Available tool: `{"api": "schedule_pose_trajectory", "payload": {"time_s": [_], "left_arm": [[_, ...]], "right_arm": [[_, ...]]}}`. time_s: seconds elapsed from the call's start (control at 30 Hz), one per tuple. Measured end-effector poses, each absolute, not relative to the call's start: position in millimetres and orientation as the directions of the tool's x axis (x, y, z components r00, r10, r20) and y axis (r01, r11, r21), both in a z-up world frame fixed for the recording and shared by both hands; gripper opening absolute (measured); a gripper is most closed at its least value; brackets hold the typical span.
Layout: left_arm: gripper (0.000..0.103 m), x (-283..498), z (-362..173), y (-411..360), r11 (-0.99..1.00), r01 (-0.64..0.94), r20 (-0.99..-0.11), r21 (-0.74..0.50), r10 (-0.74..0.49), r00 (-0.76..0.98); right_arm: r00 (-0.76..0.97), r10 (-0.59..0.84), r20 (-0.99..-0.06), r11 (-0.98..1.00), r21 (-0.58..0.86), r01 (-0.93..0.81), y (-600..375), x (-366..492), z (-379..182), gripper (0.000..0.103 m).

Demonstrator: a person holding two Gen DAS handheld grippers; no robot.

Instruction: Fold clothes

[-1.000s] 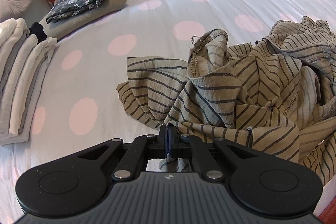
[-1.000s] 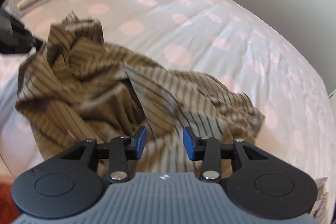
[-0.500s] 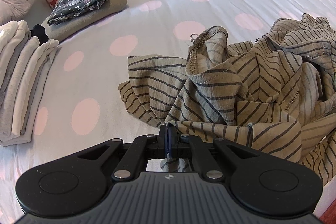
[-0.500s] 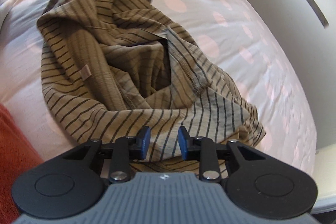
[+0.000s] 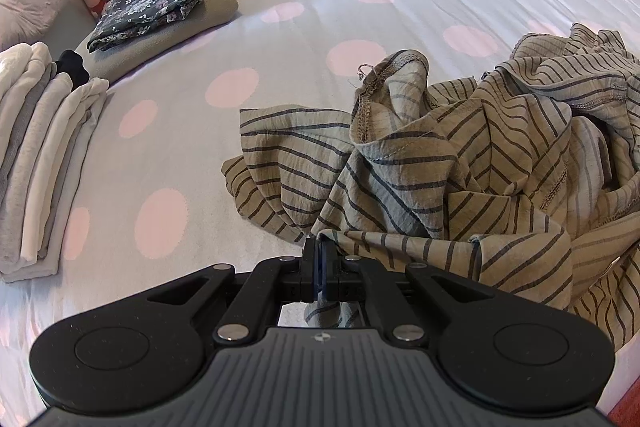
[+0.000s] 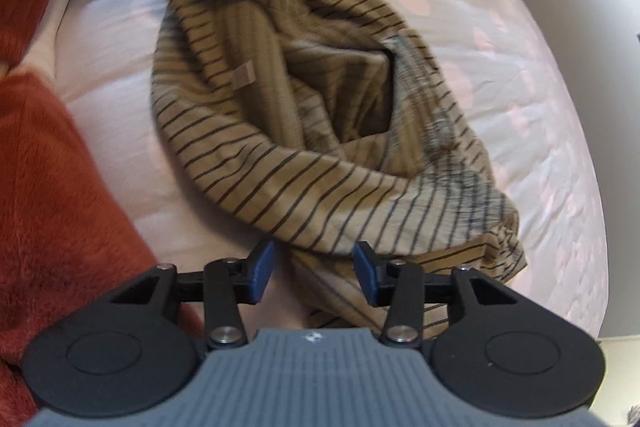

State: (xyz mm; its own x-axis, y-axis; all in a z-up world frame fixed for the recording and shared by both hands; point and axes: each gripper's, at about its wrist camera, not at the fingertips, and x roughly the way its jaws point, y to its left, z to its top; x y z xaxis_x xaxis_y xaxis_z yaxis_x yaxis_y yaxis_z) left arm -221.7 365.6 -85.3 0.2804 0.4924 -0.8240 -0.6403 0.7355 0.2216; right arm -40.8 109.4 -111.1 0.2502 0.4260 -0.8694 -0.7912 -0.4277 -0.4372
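A crumpled tan garment with dark stripes [image 5: 440, 167] lies on the bed near its front edge. My left gripper [image 5: 320, 261] is shut on a corner of that striped garment, and a bit of the cloth hangs behind the pads. In the right wrist view the same striped garment [image 6: 304, 107] spreads ahead, blurred. My right gripper [image 6: 314, 269] hovers over its near hem with jaws opening. Cloth lies under and between the blue pads [image 6: 262, 269], but they do not press on it.
The bedspread [image 5: 360, 7] is pale with pink dots. A stack of folded light clothes [image 5: 36, 155] sits at the left, and a folded floral piece on a beige one [image 5: 160, 3] lies further back. A rust-red blanket [image 6: 52, 167] hangs along the bed's near side.
The right gripper swung round and dropped to the garment's near hem by the bed edge; its jaws narrowed, then widened. The left gripper kept its hold and place.
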Motion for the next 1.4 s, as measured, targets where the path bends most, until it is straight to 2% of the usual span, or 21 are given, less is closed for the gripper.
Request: {"api": "schedule_pose_trajectory", "payload": {"time_s": [0.1, 0.17, 0.2, 0.23, 0.3, 0.43, 0.57, 0.77, 0.93, 1.1, 1.4], "left_arm": [[0.000, -222, -85, 365, 0.736, -0.639, -0.824, 0.222, 0.492, 0.281], [0.000, -222, -85, 365, 0.736, -0.639, -0.824, 0.222, 0.493, 0.281], [0.000, -222, -85, 365, 0.737, -0.638, -0.824, 0.223, 0.492, 0.281], [0.000, -222, -85, 365, 0.737, -0.638, -0.824, 0.223, 0.492, 0.281], [0.000, -222, -85, 365, 0.739, -0.636, -0.824, 0.223, 0.491, 0.282], [0.000, -222, -86, 365, 0.740, -0.637, -0.826, 0.217, 0.487, 0.284], [0.000, -222, -87, 366, 0.741, -0.637, -0.828, 0.212, 0.483, 0.286], [0.000, -223, -89, 368, 0.741, -0.642, -0.833, 0.196, 0.472, 0.290], [0.000, -222, -90, 369, 0.743, -0.641, -0.835, 0.192, 0.467, 0.291], [0.000, -222, -90, 369, 0.745, -0.637, -0.834, 0.195, 0.468, 0.292], [0.000, -220, -89, 366, 0.748, -0.630, -0.833, 0.209, 0.474, 0.286]], "right_arm": [[0.264, 0.444, -0.856, -0.434, -0.464, -0.773, 115, -46, -119, 0.046], [0.244, 0.457, -0.856, -0.440, -0.455, -0.774, 121, -48, -119, 0.035], [0.223, 0.462, -0.858, -0.438, -0.440, -0.784, 126, -49, -118, 0.017], [0.199, 0.467, -0.862, -0.429, -0.417, -0.801, 131, -48, -115, 0.011], [0.143, 0.486, -0.862, -0.408, -0.369, -0.835, 143, -48, -106, 0.008], [0.060, 0.537, -0.841, -0.357, -0.292, -0.887, 169, -48, -85, 0.007], [0.047, 0.583, -0.811, -0.321, -0.283, -0.904, 199, -50, -76, 0.006], [0.004, 0.482, -0.876, -0.327, -0.184, -0.927, 238, -41, -84, 0.011], [-0.002, 0.465, -0.885, -0.370, -0.193, -0.909, 225, -32, -69, 0.027], [0.040, 0.453, -0.890, -0.410, -0.249, -0.877, 196, -19, -48, 0.027], [0.124, 0.347, -0.930, -0.480, -0.289, -0.829, 163, 6, -59, 0.027]]}}
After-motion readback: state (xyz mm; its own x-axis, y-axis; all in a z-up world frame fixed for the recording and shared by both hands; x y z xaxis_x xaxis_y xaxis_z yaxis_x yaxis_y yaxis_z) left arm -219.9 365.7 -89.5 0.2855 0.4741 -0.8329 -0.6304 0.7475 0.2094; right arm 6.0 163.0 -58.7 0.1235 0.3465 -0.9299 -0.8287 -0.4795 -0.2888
